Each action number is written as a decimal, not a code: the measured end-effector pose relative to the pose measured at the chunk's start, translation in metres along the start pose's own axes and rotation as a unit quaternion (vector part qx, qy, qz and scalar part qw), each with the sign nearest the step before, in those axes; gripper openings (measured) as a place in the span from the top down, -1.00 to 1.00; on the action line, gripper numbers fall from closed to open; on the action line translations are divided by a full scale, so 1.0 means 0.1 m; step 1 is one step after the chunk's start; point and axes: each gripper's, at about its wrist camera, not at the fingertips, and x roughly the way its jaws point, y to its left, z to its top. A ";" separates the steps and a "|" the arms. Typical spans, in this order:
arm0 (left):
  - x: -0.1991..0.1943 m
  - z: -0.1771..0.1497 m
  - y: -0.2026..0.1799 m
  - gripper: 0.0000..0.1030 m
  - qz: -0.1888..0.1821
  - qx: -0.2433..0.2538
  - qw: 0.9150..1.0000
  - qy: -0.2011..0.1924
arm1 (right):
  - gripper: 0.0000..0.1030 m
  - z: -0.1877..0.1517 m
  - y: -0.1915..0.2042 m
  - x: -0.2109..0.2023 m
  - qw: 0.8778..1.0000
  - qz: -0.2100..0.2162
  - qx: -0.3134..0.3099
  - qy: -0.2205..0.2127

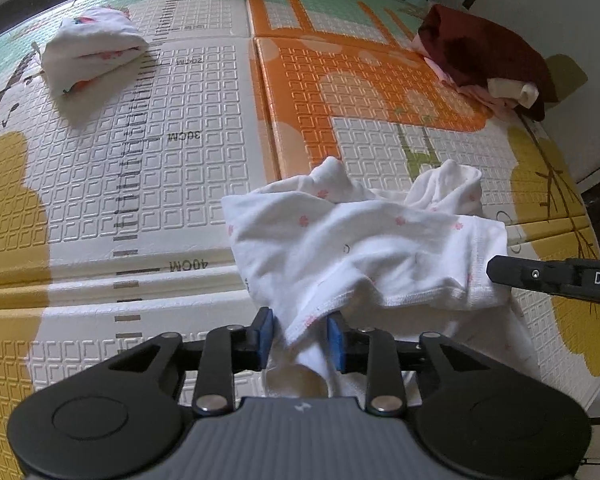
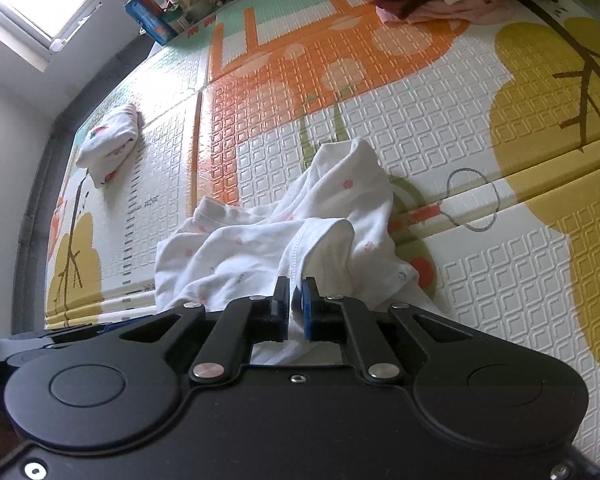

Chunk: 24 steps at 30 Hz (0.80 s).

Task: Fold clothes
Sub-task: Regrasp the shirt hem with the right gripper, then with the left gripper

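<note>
A white garment with small pink flowers (image 1: 352, 240) lies crumpled on the patterned play mat (image 1: 188, 168). My left gripper (image 1: 300, 334) has its blue pads apart, with a fold of the garment running between them. My right gripper (image 2: 296, 300) is shut on a hemmed edge of the same garment (image 2: 284, 236). Its black finger enters the left wrist view (image 1: 540, 276) from the right, at the garment's edge.
A folded white garment with pink print (image 1: 92, 52) lies at the far left of the mat. A pile of dark red and pink clothes (image 1: 488, 56) sits at the far right. Boxes and bottles (image 2: 168, 12) stand beyond the mat's far edge.
</note>
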 end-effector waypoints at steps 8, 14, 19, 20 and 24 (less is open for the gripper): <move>0.03 0.05 -0.07 0.18 0.008 0.015 1.000 -0.013 | 0.93 0.07 0.04 -0.11 1.000 0.015 0.004 -0.013; 0.10 0.06 -0.08 0.56 0.011 0.012 1.000 -0.015 | 0.96 0.13 0.08 -0.16 1.000 0.019 0.002 -0.021; 0.04 0.06 -0.04 0.71 0.004 0.003 1.000 -0.021 | 0.96 0.14 0.07 -0.17 1.000 0.018 0.004 -0.021; 0.02 0.05 -0.03 0.71 0.003 0.003 1.000 -0.022 | 0.96 0.14 0.07 -0.17 1.000 0.018 0.004 -0.020; -0.07 0.02 -0.02 0.71 0.004 0.006 1.000 -0.027 | 0.94 0.12 0.04 -0.15 1.000 0.014 0.005 -0.006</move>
